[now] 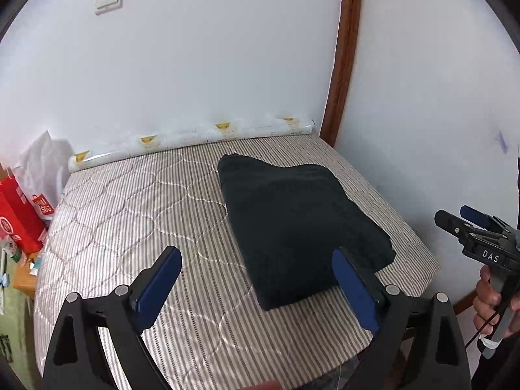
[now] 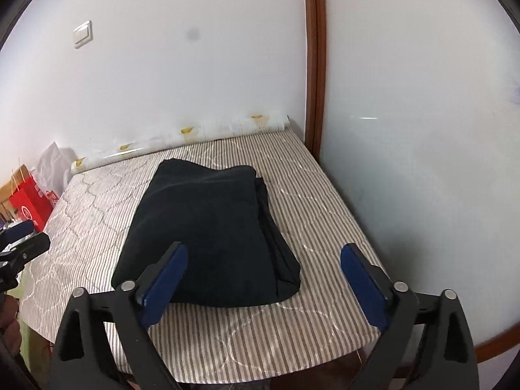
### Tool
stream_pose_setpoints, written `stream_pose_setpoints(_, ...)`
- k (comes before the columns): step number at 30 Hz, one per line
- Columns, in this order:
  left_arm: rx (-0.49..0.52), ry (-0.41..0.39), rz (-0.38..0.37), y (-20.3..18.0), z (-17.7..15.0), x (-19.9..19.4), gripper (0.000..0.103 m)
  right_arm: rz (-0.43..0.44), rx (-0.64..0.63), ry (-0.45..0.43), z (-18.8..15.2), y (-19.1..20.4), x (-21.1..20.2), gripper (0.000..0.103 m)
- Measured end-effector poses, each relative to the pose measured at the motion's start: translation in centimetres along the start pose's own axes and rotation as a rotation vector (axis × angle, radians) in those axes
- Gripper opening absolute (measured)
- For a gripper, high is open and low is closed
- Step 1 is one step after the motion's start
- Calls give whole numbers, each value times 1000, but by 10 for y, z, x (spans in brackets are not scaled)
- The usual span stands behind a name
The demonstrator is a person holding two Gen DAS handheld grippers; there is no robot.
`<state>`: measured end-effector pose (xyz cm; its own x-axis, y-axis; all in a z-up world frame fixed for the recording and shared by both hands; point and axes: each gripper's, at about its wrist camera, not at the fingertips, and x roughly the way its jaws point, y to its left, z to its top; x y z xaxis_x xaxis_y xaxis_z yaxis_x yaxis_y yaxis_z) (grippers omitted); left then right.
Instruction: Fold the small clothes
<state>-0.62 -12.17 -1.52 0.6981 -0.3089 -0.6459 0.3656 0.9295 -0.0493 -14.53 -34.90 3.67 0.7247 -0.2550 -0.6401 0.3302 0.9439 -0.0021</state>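
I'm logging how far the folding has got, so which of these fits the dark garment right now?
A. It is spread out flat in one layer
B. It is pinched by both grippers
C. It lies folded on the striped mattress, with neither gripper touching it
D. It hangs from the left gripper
C: the dark garment lies as a layered bundle on the striped mattress, and the left gripper and right gripper are both open and clear of it.

folded garment (image 2: 208, 234) lies on the mattress (image 2: 325, 214), ahead of my right gripper (image 2: 263, 284), nothing between its fingers. my left gripper (image 1: 256, 287) sits left of it, likewise empty. roll (image 1: 195, 141) beyond the garment, against the wall; bags (image 1: 22, 214) far left.
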Motion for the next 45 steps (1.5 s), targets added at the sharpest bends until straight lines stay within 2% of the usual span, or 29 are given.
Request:
stream_pose_setpoints(12, -13, -15, 9, 4, -10, -15, 94, 5, -25, -1, -15, 2, -23, 95)
stream_pose_setpoints(45, -31, -3, 13, 12, -18, -13, 94, 45, -35, -14, -25, 9, -31, 95)
